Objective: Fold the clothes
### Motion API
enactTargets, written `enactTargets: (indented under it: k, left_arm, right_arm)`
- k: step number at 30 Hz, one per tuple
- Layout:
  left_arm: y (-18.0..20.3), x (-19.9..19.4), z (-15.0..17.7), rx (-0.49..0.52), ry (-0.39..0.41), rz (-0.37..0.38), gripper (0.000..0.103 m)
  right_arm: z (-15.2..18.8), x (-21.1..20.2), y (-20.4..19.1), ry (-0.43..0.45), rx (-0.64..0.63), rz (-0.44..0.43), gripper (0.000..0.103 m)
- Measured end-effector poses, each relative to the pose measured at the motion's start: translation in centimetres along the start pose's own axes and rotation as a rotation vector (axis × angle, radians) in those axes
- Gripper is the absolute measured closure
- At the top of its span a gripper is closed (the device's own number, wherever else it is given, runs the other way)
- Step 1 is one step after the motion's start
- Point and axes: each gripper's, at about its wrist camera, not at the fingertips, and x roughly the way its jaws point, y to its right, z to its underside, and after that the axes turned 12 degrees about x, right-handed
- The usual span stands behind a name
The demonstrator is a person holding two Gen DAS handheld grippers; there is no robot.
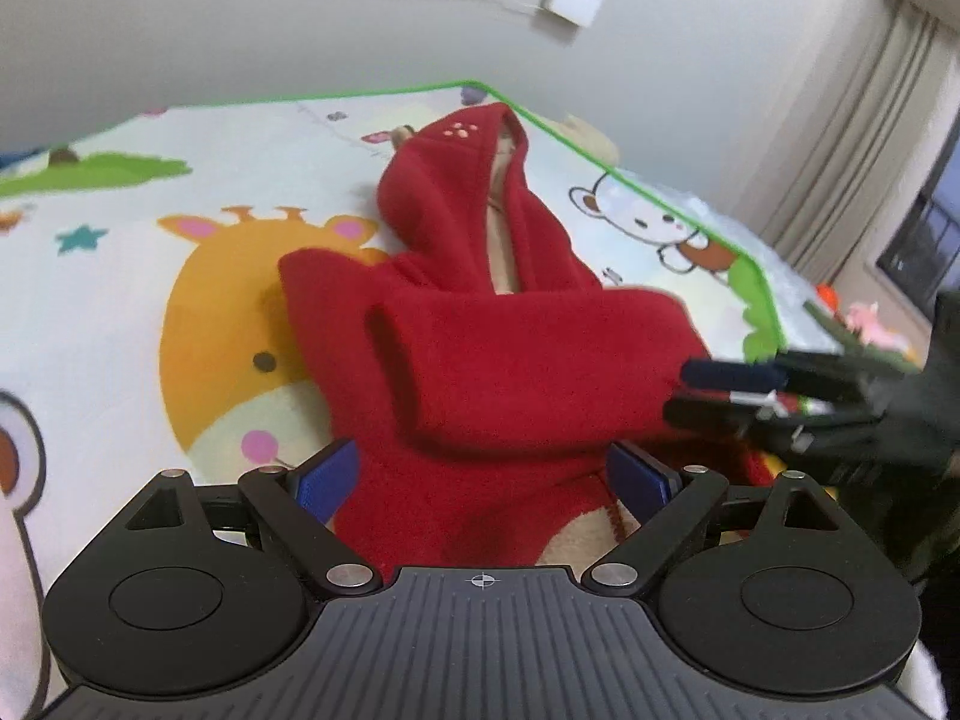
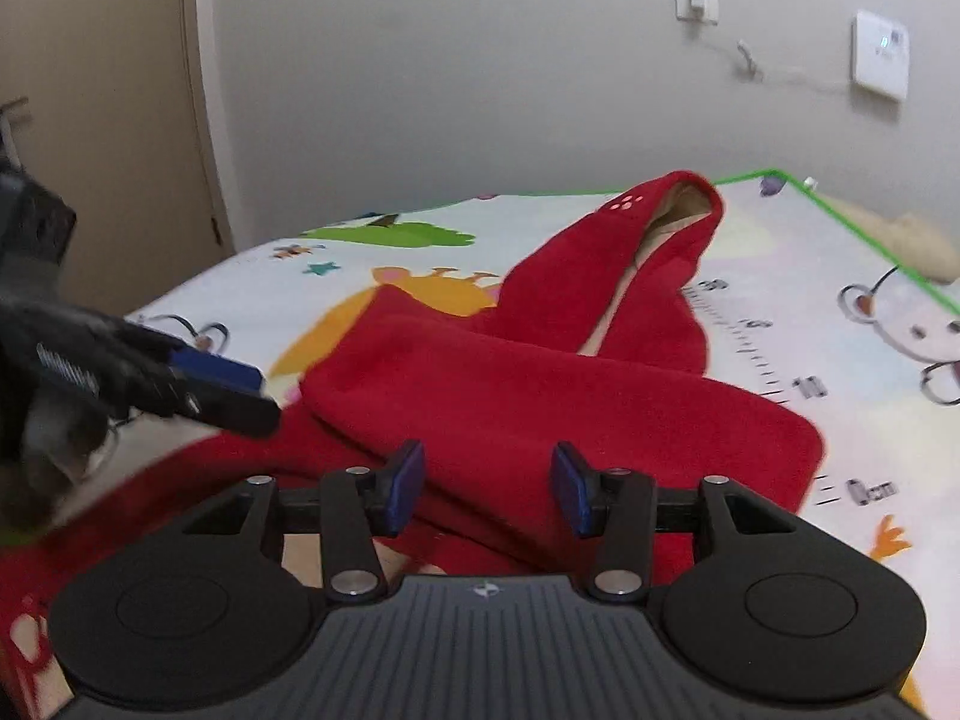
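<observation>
We see one red hooded jacket [image 1: 480, 354] lying partly folded on one cartoon play mat [image 1: 120, 276]. Our left gripper [image 1: 480, 480] and right gripper [image 2: 486, 489] both hover over it, fingers apart, clamping nothing.

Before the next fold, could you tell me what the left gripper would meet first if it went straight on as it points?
Most likely the red hoodie: it fills the space between and ahead of the left gripper's open jaws. Depth is unclear.
</observation>
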Motion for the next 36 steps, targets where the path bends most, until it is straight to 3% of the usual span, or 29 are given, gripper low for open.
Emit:
enactTargets:
  k: [3, 5, 7, 9, 13, 14, 15, 17, 19, 20, 23, 25, 27, 29, 30, 31, 33, 36]
  left_arm:
    - [-0.6, -0.3, -0.3, -0.021, 0.022, 0.018, 0.01]
    - [-0.8, -0.1, -0.7, -0.036, 0.035, 0.033, 0.01]
    - [-0.8, 0.7, -1.2, -0.043, 0.04, 0.043, 0.017]
    - [-0.7, 2.0, -1.4, -0.039, 0.021, 0.05, 0.031]
    - [-0.4, 4.2, -1.9, -0.037, -0.005, 0.008, 0.027]
    - [-0.5, 4.6, -2.0, -0.046, -0.009, -0.008, 0.025]
    - [-0.7, 5.1, -2.1, -0.064, -0.018, -0.017, 0.024]
    - [-0.7, 5.5, -2.3, -0.076, -0.027, -0.028, 0.028]
    - [0.2, 5.0, -2.6, -0.029, -0.008, -0.053, 0.049]
    - [0.6, 4.5, -2.6, -0.002, 0.013, -0.043, 0.051]
    - [0.9, 3.8, -2.9, 0.018, 0.044, -0.004, 0.047]
    - [0.6, 4.5, -3.0, 0.003, 0.02, -0.024, 0.033]
    - [0.3, 5.7, -2.6, -0.014, -0.021, -0.051, 0.034]
    - [0.4, 6.1, -2.3, 0.009, -0.041, -0.1, 0.053]
    - [0.7, 5.7, -2.6, 0.034, -0.031, -0.126, 0.079]
    - [0.8, 4.7, -3.0, 0.05, 0.002, -0.124, 0.093]
    - [1.2, 2.6, -4.0, 0.088, 0.072, -0.131, 0.094]
    - [1.9, 0.4, -4.5, 0.203, 0.116, -0.246, 0.093]
  right_arm:
    - [0.7, -0.9, -0.1, 0.02, -0.087, 0.081, 0.042]
    - [1.7, -1.4, -0.1, 0.015, -0.15, 0.136, 0.042]
    - [3.1, -1.9, 0.0, -0.001, -0.206, 0.192, 0.042]
    - [4.1, -1.4, 0.1, -0.014, -0.261, 0.275, 0.056]
    - [5.6, -0.1, 0.8, -0.027, -0.338, 0.386, 0.058]
    - [5.7, 0.3, 0.9, -0.022, -0.35, 0.405, 0.065]
    - [5.7, 0.5, 1.2, -0.014, -0.343, 0.41, 0.08]
    - [4.8, 0.0, 1.3, 0.017, -0.281, 0.37, 0.086]
    - [4.1, -0.7, 1.1, 0.052, -0.263, 0.351, 0.086]
    - [3.8, -0.9, 1.0, 0.063, -0.259, 0.347, 0.086]
    - [4.0, -0.2, 1.3, 0.05, -0.261, 0.357, 0.086]
    - [4.9, 0.4, 1.4, 0.037, -0.27, 0.364, 0.086]
    - [5.4, 0.6, 1.2, 0.034, -0.282, 0.37, 0.086]
    - [4.9, -0.2, 0.8, 0.066, -0.277, 0.372, 0.09]
    - [4.4, -0.7, 0.7, 0.086, -0.269, 0.368, 0.09]
    - [3.8, -1.3, 0.4, 0.105, -0.267, 0.357, 0.09]
    - [3.1, -1.9, -0.4, 0.126, -0.285, 0.336, 0.09]
    - [3.6, -1.0, -1.5, 0.107, -0.33, 0.287, 0.09]
